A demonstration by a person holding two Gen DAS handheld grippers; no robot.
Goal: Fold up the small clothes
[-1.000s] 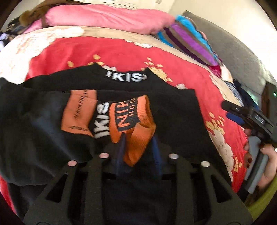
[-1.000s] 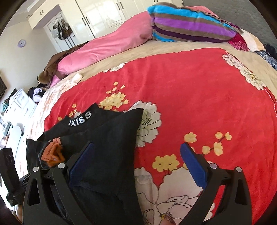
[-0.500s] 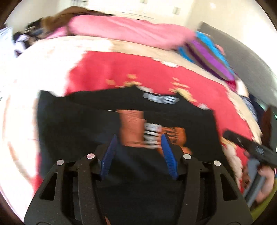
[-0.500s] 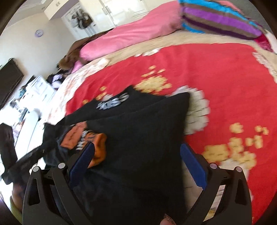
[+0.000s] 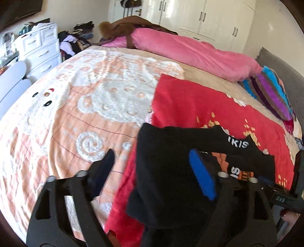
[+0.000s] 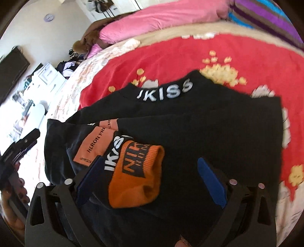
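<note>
Left wrist view: the left hand-held gripper [image 5: 152,176] fills the lower frame, its jaws opening, wide apart and grasping nothing. Its left finger lies over the peach patterned blanket [image 5: 76,106]; its blue-padded right finger lies over the black garment [image 5: 171,171], lower centre. The garment rests on the red floral blanket [image 5: 199,102] on the bed. This view alone shows the white wardrobe doors [image 5: 205,17] at top, the white drawer unit [image 5: 39,47] at upper left and the grey headboard [image 5: 275,64] at right. Part of the right hand-held gripper [image 5: 281,197] shows at the lower right edge.

Right wrist view: the right hand-held gripper [image 6: 152,180] sits at lower centre, jaws closing but still wide. The orange knitted cuff [image 6: 136,176] lies between the fingers, touching neither pad as far as can be seen. This view alone shows the garment's details: white "JKISS" lettering on the collar [image 6: 163,91] at centre, and an orange label [image 6: 93,148] reading "HERON PRE" at left of centre. The left hand-held gripper's body and a hand [image 6: 13,191] appear at the left edge.

Both views: pink duvet [image 5: 190,51] at top, striped pillow [image 5: 269,95] towards the right.
</note>
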